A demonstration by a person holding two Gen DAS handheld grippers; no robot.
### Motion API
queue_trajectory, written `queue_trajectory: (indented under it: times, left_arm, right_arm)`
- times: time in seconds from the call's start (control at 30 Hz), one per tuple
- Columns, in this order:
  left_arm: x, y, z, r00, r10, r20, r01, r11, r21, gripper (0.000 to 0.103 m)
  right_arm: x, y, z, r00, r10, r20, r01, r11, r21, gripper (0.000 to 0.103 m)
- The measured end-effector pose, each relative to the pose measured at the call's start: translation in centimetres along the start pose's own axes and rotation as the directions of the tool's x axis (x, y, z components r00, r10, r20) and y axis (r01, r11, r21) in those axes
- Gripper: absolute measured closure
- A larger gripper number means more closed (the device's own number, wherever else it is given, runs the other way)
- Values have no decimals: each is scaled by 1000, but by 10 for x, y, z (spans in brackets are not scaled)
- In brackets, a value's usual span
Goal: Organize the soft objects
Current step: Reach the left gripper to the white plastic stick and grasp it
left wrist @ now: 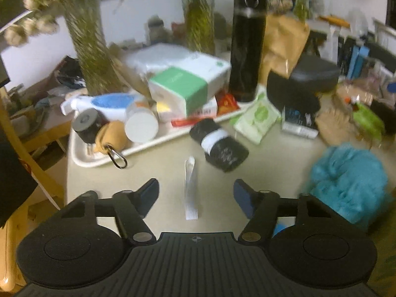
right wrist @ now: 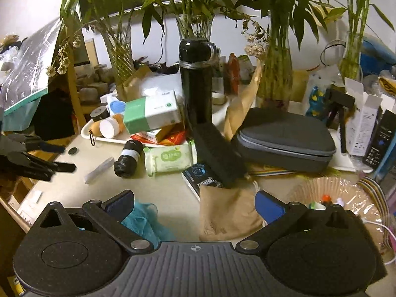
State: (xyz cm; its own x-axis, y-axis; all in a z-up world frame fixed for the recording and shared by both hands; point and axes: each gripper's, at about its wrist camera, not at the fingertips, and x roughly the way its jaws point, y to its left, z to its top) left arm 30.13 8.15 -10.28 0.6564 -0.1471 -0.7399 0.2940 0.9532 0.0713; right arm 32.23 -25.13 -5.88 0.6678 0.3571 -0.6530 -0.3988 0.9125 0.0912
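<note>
A teal mesh bath pouf [left wrist: 346,183] lies on the beige table to the right of my left gripper [left wrist: 195,195], which is open and empty above a thin white strip [left wrist: 191,190]. The pouf also shows in the right wrist view [right wrist: 146,220], under the left finger of my right gripper [right wrist: 195,208], which is open and empty. A tan cloth pouch [right wrist: 226,212] lies between the right gripper's fingers. A black roll with a white band [left wrist: 219,144] [right wrist: 129,158] and a green wet-wipe pack [left wrist: 257,117] [right wrist: 169,158] lie further ahead.
A white tray [left wrist: 81,158] at the left holds a tissue box [left wrist: 183,91], jars and a tan pouch with a carabiner. A tall black flask [right wrist: 196,84], a grey zip case [right wrist: 284,138], glass vases with bamboo [right wrist: 274,74] and a basket [right wrist: 346,198] crowd the back and right.
</note>
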Motion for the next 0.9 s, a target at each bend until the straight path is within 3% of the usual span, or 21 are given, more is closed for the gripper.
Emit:
queue_trajectory:
  times: [0.2,0.33,0.6,0.73,0.9]
  left_arm:
    - [32,8,-4,999,-13,-50,13,1000,-4,49]
    - [49,15,-8,996,-16,-86,13,1000,-29,64]
    - [74,12,-8,996,-12,-87,9,1000,-30,72]
    - [77,9,-3,996,2,-88,-5,1000,-29,93]
    - [75,10,5,994,-22,-107,14,997,-73,99]
  right_arm:
    - [9,-7,-4,1000,0,-16,1,1000,22,0]
    - [16,-9,-8,999,-3,-34,4,1000,25,0]
    - [19,-14,-9,999,6,-37,-4,999,44,0]
    - [19,-17,-10,999,3,-35,-1,999,40,0]
    - [20,-18,-10,999,-6,-40,8,999,40,0]
